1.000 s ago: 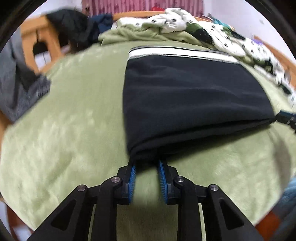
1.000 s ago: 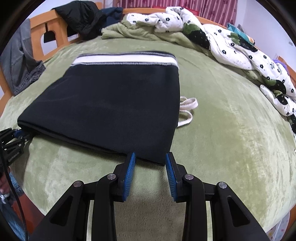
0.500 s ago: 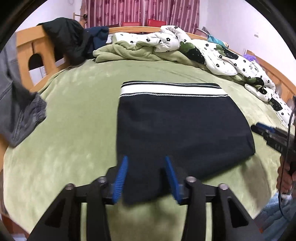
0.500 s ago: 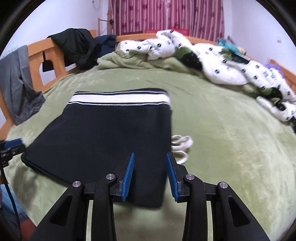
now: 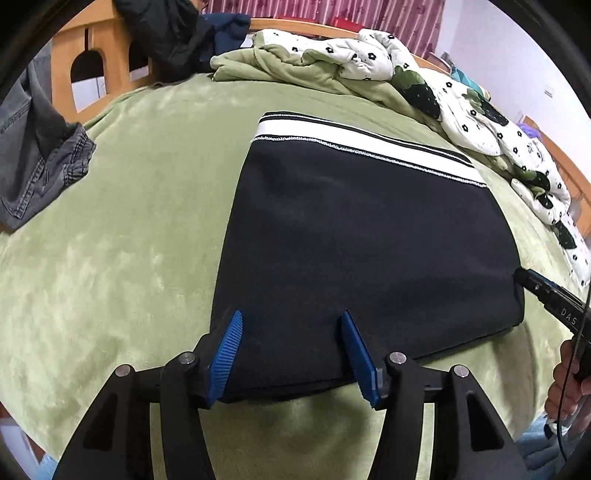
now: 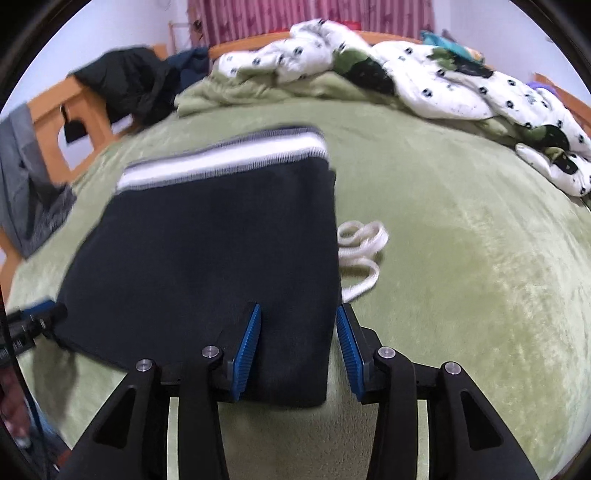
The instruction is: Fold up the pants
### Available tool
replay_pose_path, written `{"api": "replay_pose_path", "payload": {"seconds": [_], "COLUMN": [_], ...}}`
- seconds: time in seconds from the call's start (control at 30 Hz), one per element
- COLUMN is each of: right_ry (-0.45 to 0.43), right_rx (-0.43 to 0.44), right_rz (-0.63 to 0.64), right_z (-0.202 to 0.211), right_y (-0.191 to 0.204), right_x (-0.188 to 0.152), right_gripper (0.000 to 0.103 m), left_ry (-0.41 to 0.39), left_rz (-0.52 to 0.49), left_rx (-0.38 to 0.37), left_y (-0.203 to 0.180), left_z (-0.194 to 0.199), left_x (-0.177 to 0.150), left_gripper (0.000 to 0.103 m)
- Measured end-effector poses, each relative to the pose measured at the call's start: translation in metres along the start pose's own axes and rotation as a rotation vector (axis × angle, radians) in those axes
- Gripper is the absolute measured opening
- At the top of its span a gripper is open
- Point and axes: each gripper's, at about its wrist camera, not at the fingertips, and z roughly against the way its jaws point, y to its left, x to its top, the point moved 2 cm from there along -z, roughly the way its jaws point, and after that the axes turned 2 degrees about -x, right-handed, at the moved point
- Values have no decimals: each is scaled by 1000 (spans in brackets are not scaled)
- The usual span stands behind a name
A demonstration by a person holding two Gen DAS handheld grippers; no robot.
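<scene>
Black pants [image 5: 362,240] with a white-striped waistband [image 5: 365,144] lie folded flat on the green bed; they also show in the right wrist view [image 6: 207,243]. My left gripper [image 5: 291,325] is open, hovering over the near left corner of the fold. My right gripper [image 6: 297,317] is open over the near right corner. The right gripper's tip [image 5: 546,295] shows at the pants' right edge in the left wrist view. A white drawstring [image 6: 360,247] sticks out from the right side of the pants.
The green blanket [image 5: 129,240] covers the bed. A crumpled flowered quilt [image 5: 461,96] and green cover are piled at the back and right. Grey jeans [image 5: 37,162] and dark clothes [image 5: 173,33] hang on the wooden bed frame [image 5: 96,55] at the left.
Both grippers lifted off the pants' near edge and now hover above the folded pants. The left gripper has opened wider. The pants lie still.
</scene>
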Motion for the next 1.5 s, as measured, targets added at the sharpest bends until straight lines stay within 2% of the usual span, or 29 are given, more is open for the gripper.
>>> {"api": "replay_pose_path", "payload": {"seconds": [0.1,0.3,0.53,0.63,0.7,0.8,0.87,0.93,1.0,1.07,1.13,1.2,1.37,1.5], "right_ry": [-35,-2,26,-48,-74,-118,-136,-135,-92,-56,-86,-81,-46,0], "right_rx": [-28,-57,-22,-48,-30,-24,-17,5,33,-12,-102,-133,-134,-160], "right_rz": [16,29,-15,-32,-48,-44,-18,-3,4,31,152,202,119,70], "right_z": [-1,-18,-16,-4,-3,-5,-9,-16,-30,-46,-49,-47,-37,-22], "right_y": [6,11,2,-3,-4,2,12,19,24,28,38,42,26,26], "right_x": [4,1,3,14,20,29,38,47,49,45,39,36,35,25], "right_gripper": [41,43,46,46,46,46,46,46,46,45,44,44,44,44], "left_ry": [3,-2,6,-41,-73,-70,-59,-49,-30,-2,-36,-35,-12,25], "left_rz": [1,-26,-23,-26,-39,-12,-1,-10,-35,-81,-112,-119,-144,-123], "left_rx": [6,20,17,-18,-14,-62,-70,-71,-66,11,34,51,81,54], "left_y": [-2,-6,-6,-8,-12,-18,-24,-33,-38,-43,-44,-42,-34,-24], "left_z": [-2,-1,5,17,19,6,-7,-19,-28,-40,-35,-29,-9,4], "left_x": [-1,-4,-2,12,25,34,38,44,46,39,28,23,10,-5], "left_gripper": [56,58,58,58,58,58,58,58,58,59,59,59,62,62]}}
